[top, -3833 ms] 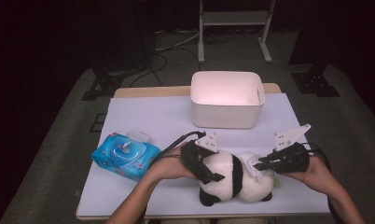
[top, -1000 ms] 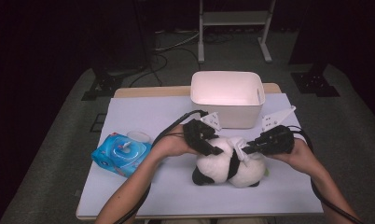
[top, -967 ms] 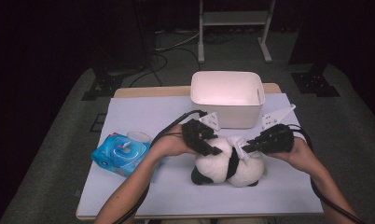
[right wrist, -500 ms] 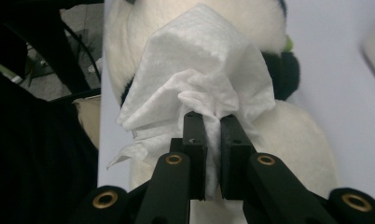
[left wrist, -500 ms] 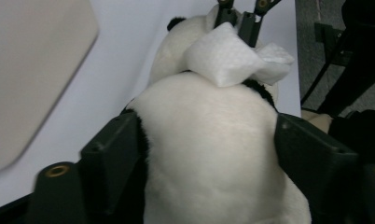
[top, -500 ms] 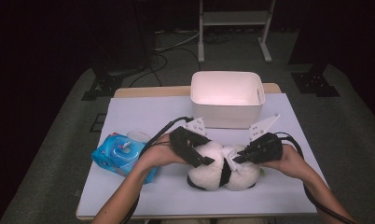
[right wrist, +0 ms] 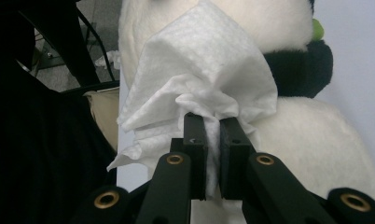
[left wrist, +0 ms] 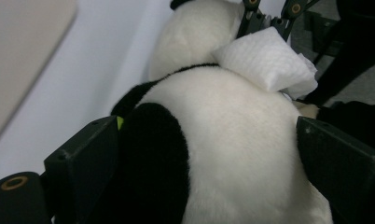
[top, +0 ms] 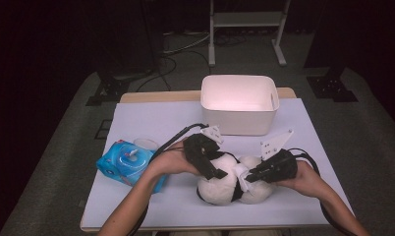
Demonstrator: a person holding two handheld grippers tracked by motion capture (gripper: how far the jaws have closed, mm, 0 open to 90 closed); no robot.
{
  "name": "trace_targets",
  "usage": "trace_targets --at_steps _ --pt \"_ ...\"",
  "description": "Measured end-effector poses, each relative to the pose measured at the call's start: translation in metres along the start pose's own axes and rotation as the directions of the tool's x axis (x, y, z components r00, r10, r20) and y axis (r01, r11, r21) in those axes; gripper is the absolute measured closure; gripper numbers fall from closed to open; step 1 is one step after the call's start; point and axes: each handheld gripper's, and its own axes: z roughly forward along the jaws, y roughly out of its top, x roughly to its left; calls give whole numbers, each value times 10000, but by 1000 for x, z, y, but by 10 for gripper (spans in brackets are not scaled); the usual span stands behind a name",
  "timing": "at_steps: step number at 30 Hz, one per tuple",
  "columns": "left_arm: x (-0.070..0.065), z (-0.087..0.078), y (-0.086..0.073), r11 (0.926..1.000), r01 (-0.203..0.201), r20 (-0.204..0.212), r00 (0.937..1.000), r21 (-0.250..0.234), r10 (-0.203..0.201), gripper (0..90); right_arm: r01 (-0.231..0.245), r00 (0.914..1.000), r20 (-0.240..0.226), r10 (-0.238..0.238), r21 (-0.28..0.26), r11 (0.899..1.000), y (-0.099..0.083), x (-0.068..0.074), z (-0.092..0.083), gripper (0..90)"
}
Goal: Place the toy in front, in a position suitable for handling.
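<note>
My right gripper point(right wrist: 212, 122) is clamped on the limp wipe point(right wrist: 209, 74); my left gripper point(left wrist: 209, 154), jaws just spread apart, straddles the soft, squashy panda point(left wrist: 223, 140) at frame centre; grip its firm midbody.

1. Light falls from above onto the counter point(top: 151, 123); beyond the counter's edges the room is dark.
2. The white bin point(top: 239, 103) glows, slightly overexposed.
3. In both gripper views, the nearest black jaws are soft and blurred.

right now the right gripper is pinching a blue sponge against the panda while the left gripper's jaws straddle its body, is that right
Not quite: the right gripper pinches a white wipe, not a blue sponge, as the right gripper view shows. The rest holds: it rests against the panda, and the left gripper straddles its body.
</note>
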Motion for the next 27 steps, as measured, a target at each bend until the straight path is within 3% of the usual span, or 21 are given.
trace_targets --at_steps 6,7,11,13,16,21,27 --pt "-6 6 -5 9993 -321 47 9995 188 320 200 94 9998 -159 -92 101 9999 3 2 -5 829" --pt "-7 6 -6 9995 -262 -7 9997 148 263 226 132 9998 -156 -132 5 9999 4 0 -8 829" --pt "-12 4 -6 9969 -777 -38 9970 -88 777 317 64 9998 211 -53 -490 9988 8 -11 -25 828" --pt "-14 3 -4 9947 -1014 -136 9948 -136 1012 322 -35 9980 627 63 -455 9990 9 -19 -32 827" --pt "-13 1 1 9919 -1263 -307 9916 -120 1259 322 -416 9982 429 428 -278 9987 3 -29 -31 828" --pt "-11 1 10 9919 -1268 -397 9911 104 1271 280 -577 9977 339 586 -262 9980 -6 -23 -29 830" --pt "-14 1 15 9929 -1152 -99 9933 297 1155 196 -734 9970 194 747 -594 9955 -14 -13 -29 830"
